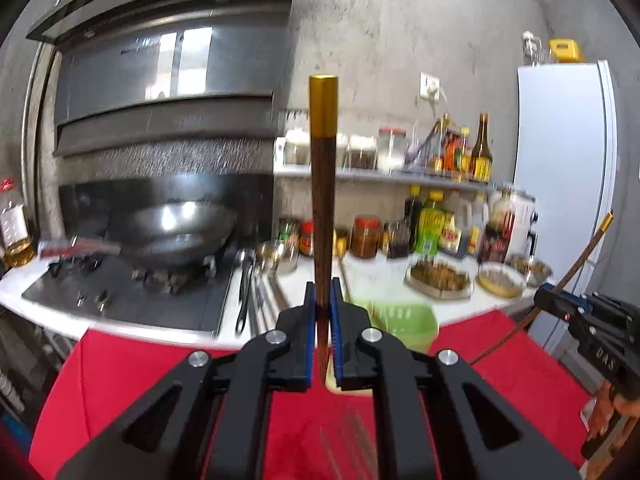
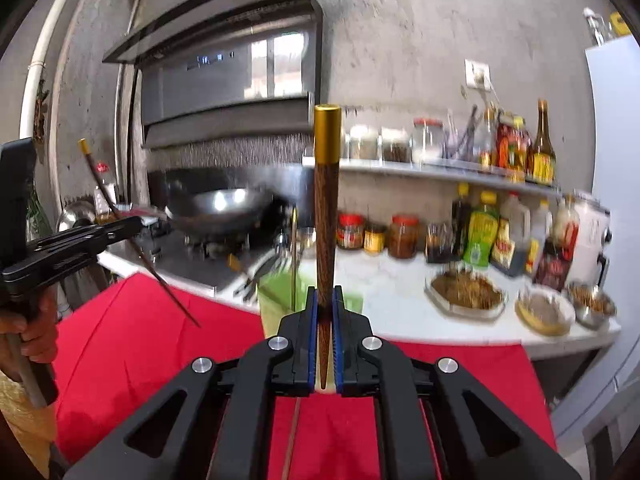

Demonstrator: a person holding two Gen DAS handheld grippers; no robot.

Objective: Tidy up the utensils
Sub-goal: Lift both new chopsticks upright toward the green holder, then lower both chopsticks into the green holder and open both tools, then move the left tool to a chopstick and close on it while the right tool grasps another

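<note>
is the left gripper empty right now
No, the left gripper is shut on a brown chopstick with a gold cap, which stands upright between its blue pads.

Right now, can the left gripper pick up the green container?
Probably not: the left gripper is shut on a gold-capped chopstick, so nothing more fits in it, though the green container stands unobstructed just ahead.

Bright, even daylight; fisheye edges bow and darken, the background smears with motion blur (window glare on the hood [image 1: 176, 64]).
</note>
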